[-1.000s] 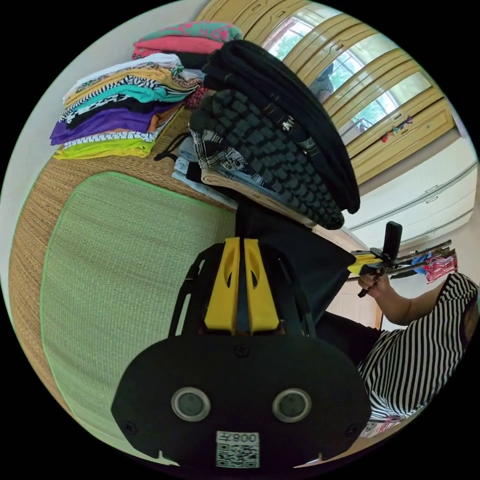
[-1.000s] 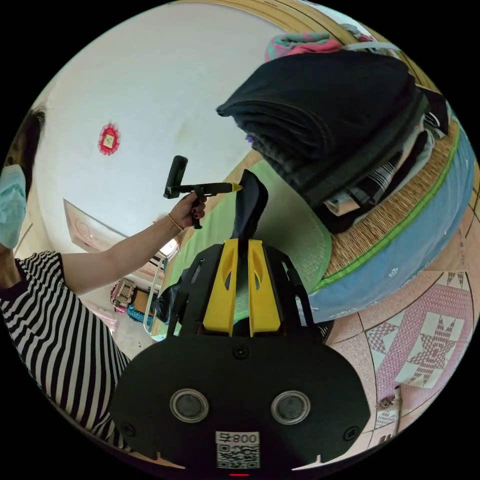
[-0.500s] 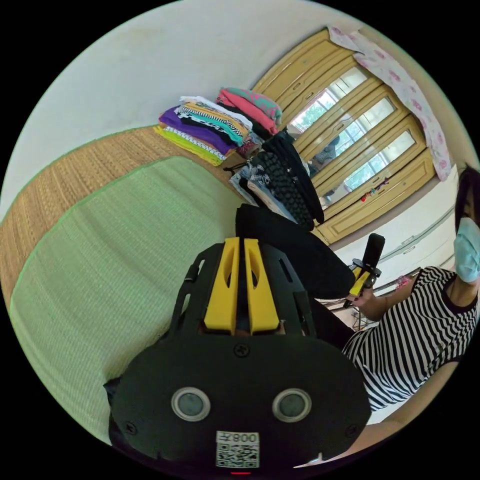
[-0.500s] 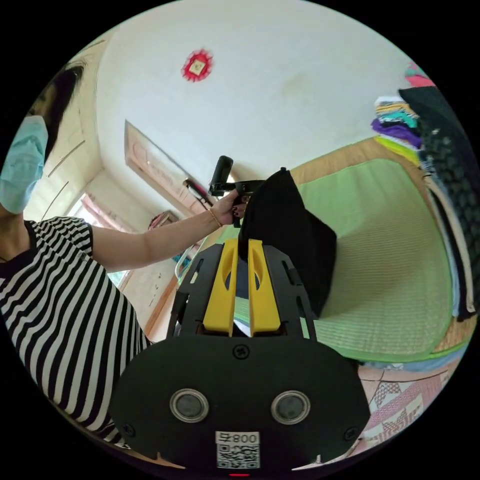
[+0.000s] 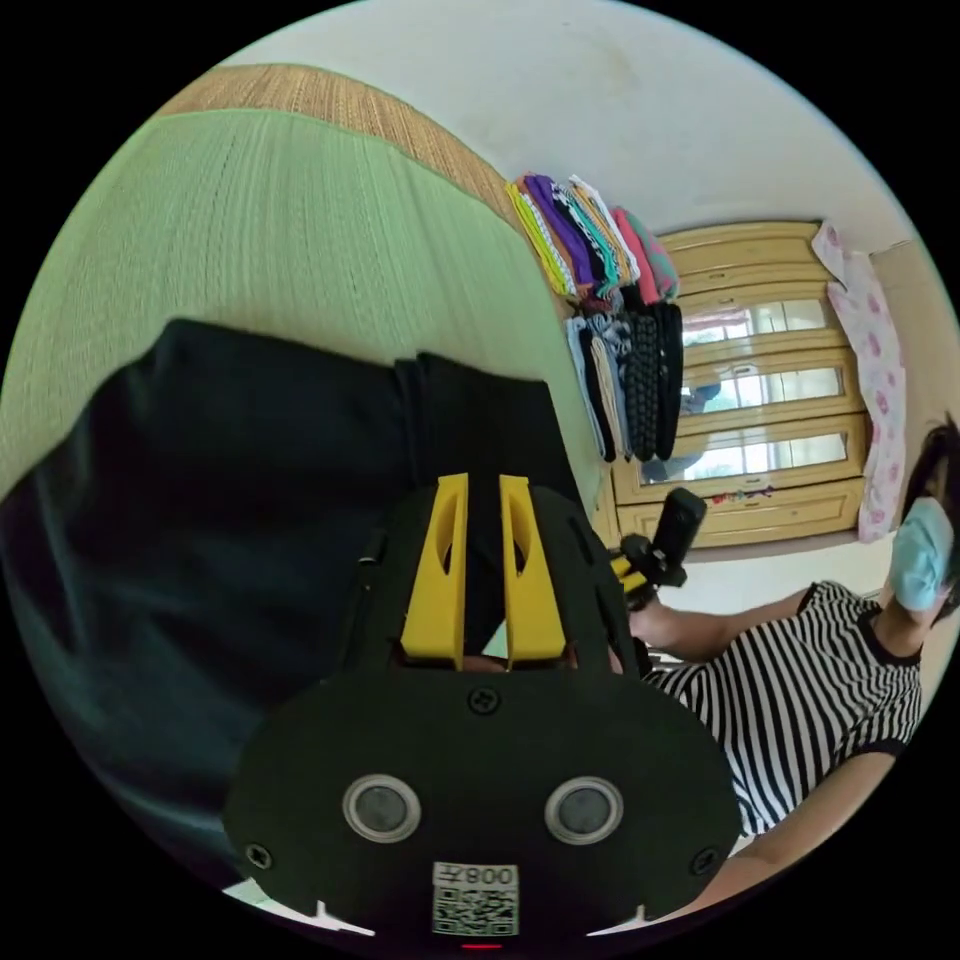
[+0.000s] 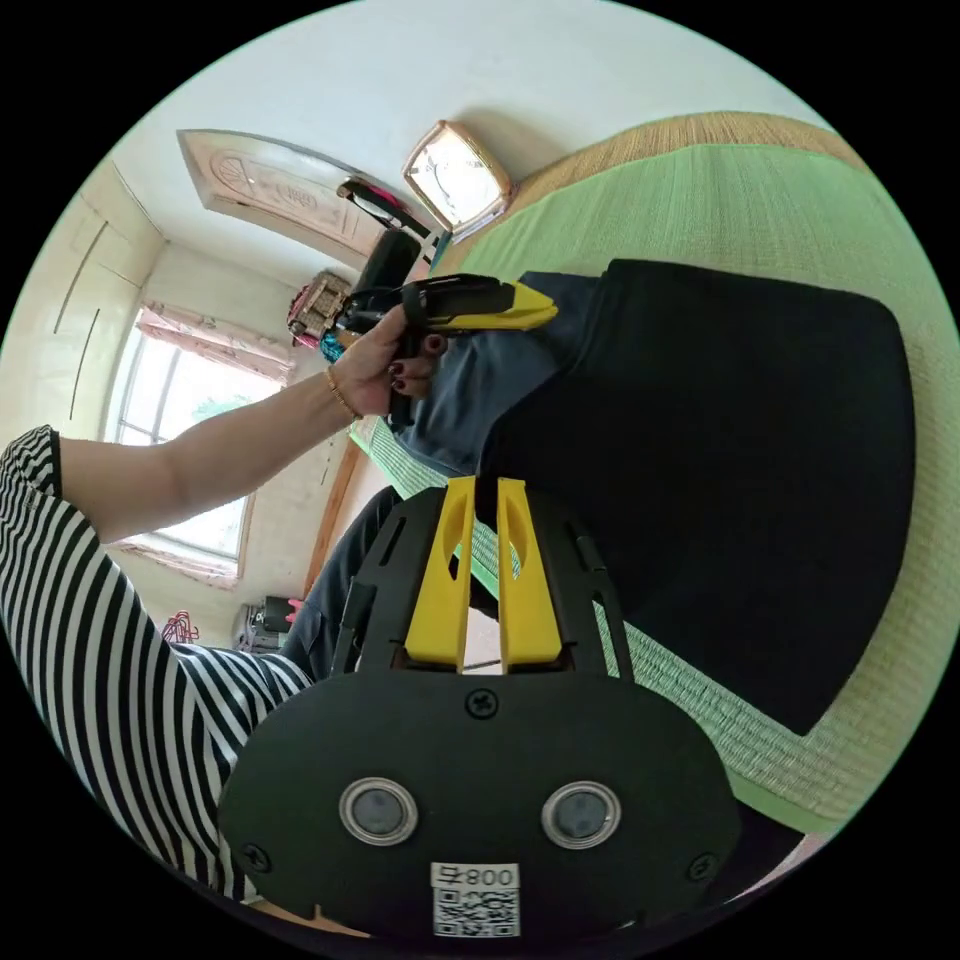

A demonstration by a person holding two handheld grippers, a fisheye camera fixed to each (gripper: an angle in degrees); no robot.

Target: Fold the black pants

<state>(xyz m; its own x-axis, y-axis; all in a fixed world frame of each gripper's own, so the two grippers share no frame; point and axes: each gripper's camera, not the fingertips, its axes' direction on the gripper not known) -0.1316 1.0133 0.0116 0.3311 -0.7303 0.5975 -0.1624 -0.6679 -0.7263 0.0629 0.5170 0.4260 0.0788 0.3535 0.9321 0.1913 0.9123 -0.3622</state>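
the soft black pants point(image 6: 740, 470) lie spread on the pale green woven mat point(image 5: 300, 220), one edge lifted at each gripper. if either pinch slips, the fabric would likely sag back onto the mat and bunch, spoiling the fold line; uneven pulls could skew it too. the left gripper point(image 5: 485, 500), its yellow jaws nearly closed, pinches a fold of cloth above the mat. the right gripper point(image 6: 485, 500) has its jaws nearly together on the pants' near corner. the person's left hand point(image 6: 385, 365) reaches out over the mat's far edge.
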